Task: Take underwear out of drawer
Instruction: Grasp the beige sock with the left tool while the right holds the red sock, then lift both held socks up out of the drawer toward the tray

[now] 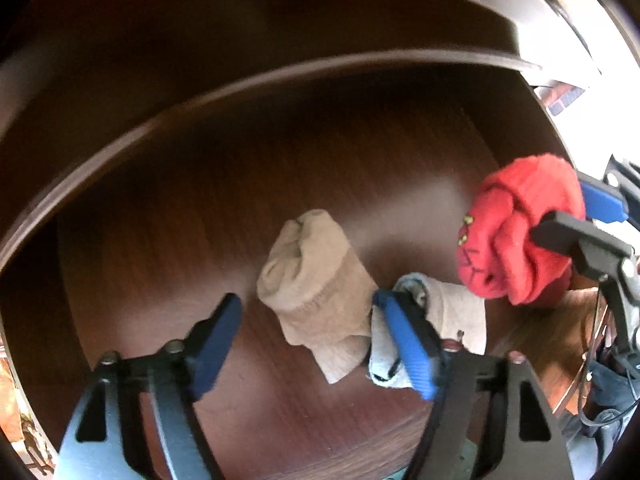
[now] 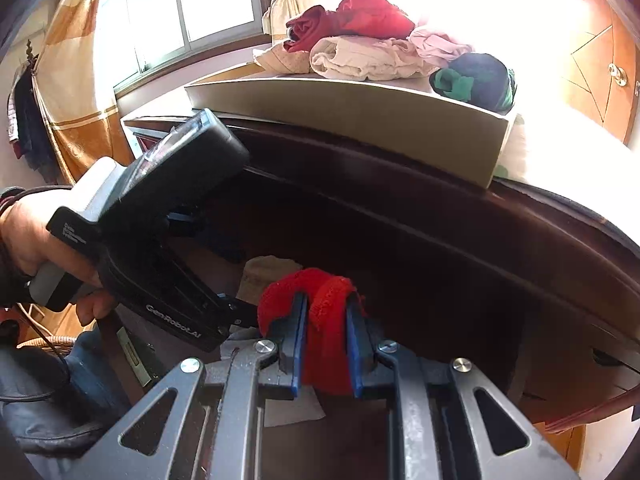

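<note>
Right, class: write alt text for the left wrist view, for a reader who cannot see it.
Looking down into a dark wooden drawer, the left tool stands open around a beige garment, its right pad against a pale cloth. At the right edge, the right tool is shut on a red garment.

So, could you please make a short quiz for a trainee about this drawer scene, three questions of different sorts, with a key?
1. True or false: the right gripper is shut on the red garment.
2. Which item lies between the fingers of the left gripper? A) beige garment B) green and black bundle C) cardboard box
3. Fill in: the pile of clothes rests in the ____ on top of the dresser.

Key: 1 true; 2 A; 3 cardboard box.
</note>
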